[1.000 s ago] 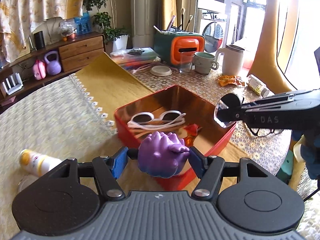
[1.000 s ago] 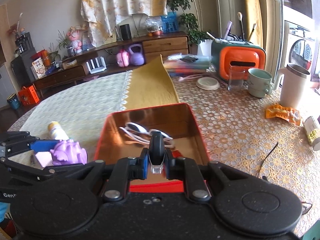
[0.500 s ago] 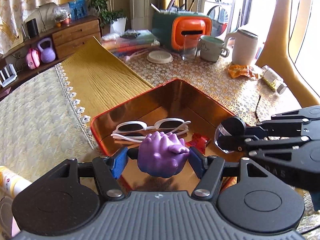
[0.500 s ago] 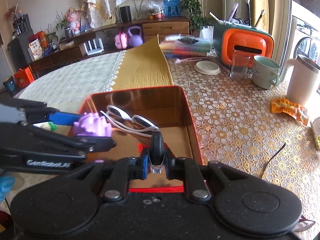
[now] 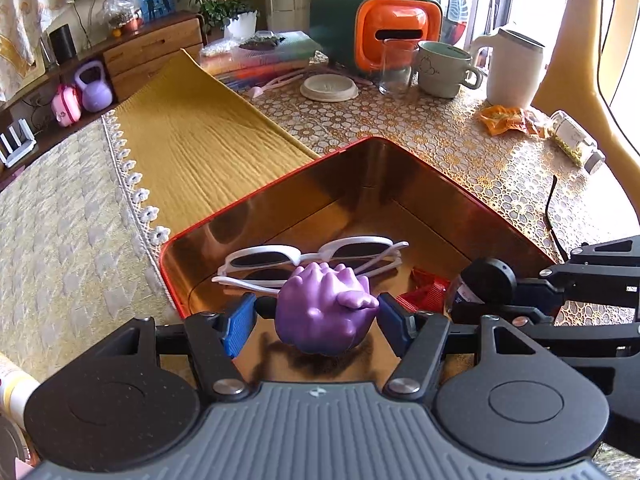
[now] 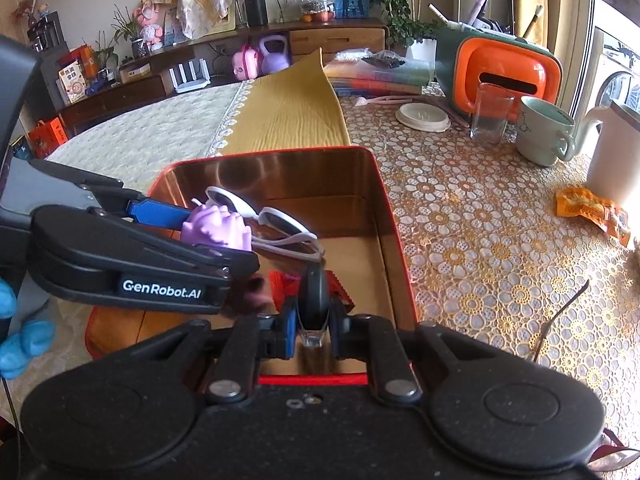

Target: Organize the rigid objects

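Left wrist view has the left gripper point(image 5: 326, 314) about half open with its blue pads clamped on a spiky purple toy point(image 5: 324, 312), hanging over the near end of the red tin box point(image 5: 280, 184). White sunglasses point(image 5: 316, 254) lie inside the box. Right gripper point(image 6: 314, 320) is squeezed nearly shut on a small black-capped clear bottle point(image 6: 314, 300), also over the box.

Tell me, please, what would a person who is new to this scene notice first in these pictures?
The eye goes first to the purple spiky toy, gripped by the left gripper just above the near end of the red tin box with its shiny golden inside. White sunglasses lie in the box behind the toy. Beside it, the right gripper holds a small black-capped bottle over the same box, and an orange and green case stands out at the table's far side.
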Demonstrator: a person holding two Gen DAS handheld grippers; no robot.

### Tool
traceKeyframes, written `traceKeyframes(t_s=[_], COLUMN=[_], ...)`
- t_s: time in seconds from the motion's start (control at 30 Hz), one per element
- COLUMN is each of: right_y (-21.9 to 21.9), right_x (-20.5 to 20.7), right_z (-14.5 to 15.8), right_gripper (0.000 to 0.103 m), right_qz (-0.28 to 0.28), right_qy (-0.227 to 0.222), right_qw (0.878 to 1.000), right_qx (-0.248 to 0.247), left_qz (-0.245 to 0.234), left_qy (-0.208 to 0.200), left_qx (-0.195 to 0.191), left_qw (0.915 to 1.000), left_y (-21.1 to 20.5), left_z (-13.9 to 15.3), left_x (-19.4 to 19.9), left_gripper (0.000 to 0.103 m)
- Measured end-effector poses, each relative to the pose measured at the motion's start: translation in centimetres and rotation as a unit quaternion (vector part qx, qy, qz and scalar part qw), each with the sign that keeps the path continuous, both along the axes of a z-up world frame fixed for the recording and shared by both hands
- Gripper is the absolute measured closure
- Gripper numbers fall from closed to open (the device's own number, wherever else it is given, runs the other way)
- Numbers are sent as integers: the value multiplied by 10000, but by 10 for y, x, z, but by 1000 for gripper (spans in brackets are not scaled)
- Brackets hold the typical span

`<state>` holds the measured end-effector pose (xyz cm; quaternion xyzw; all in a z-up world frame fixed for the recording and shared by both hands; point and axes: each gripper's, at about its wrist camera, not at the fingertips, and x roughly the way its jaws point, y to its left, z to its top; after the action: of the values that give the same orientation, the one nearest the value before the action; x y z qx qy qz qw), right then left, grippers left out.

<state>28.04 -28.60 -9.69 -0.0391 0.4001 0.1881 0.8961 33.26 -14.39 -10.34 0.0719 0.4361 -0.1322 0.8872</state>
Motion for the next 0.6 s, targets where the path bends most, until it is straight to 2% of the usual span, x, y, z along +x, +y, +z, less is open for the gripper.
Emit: traceKeyframes(t_s=[0.43, 0.6], right_y=[3, 1], right_x=[-7, -12], right_z=[2, 7], right_gripper=[81, 79], right_qz=[-24, -58], right_qy=[-128, -150], right_qw=[9999, 9999], right_qx=[-70, -22], left_qz=[9, 13], left_qy=[32, -55], left_qx=[56, -127], left_qw=[10000, 9999], left_y=[-3, 4], left_z=[-1, 9], left_x=[1, -6], left_gripper=[38, 37])
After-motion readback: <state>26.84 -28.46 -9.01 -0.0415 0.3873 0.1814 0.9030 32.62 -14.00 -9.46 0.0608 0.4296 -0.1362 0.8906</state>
